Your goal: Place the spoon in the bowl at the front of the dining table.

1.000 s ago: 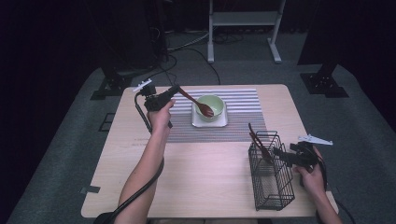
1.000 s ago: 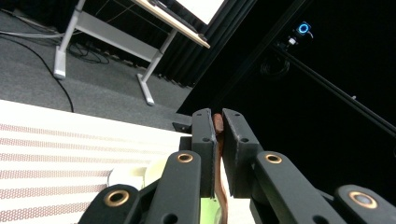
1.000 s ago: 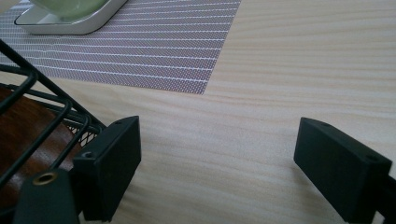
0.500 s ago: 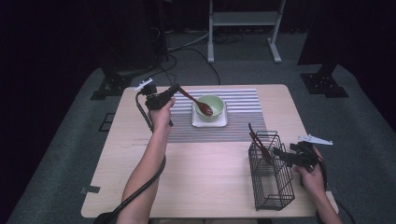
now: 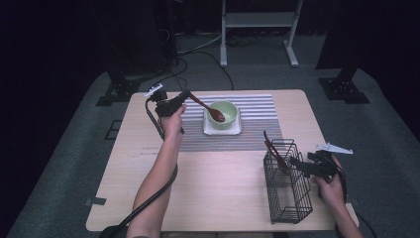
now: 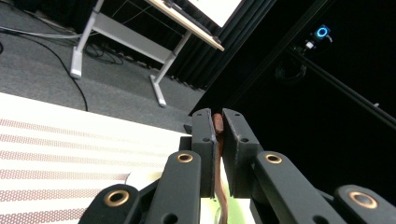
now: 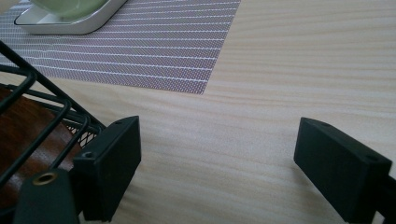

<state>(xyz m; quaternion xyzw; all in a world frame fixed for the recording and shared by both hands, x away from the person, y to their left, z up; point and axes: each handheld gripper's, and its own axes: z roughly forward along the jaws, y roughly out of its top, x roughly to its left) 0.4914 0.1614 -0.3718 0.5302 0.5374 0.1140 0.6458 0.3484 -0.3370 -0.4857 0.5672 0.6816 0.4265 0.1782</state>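
Observation:
My left gripper (image 5: 186, 96) hangs over the left edge of the striped placemat (image 5: 257, 134), shut on the handle of a brown wooden spoon (image 5: 207, 108). The spoon's head rests in the pale green bowl (image 5: 227, 110), which sits on a white square plate (image 5: 222, 131). In the left gripper view the jaws pinch the thin brown spoon handle (image 6: 217, 122) of my left gripper (image 6: 215, 116). My right gripper (image 5: 298, 163) lies low at the right side of a black wire basket (image 5: 289, 198), which holds brown utensils (image 5: 271, 148). In the right gripper view my right gripper (image 7: 217, 149) is open over bare table, the basket wire (image 7: 28, 88) beside its left jaw.
The wooden table (image 5: 218, 198) has free room at its front left and middle. The placemat (image 7: 154, 51) and the plate (image 7: 70, 23) lie beyond the right gripper. Behind the table stand a metal frame stand (image 5: 257, 29) and floor cables (image 5: 198, 49).

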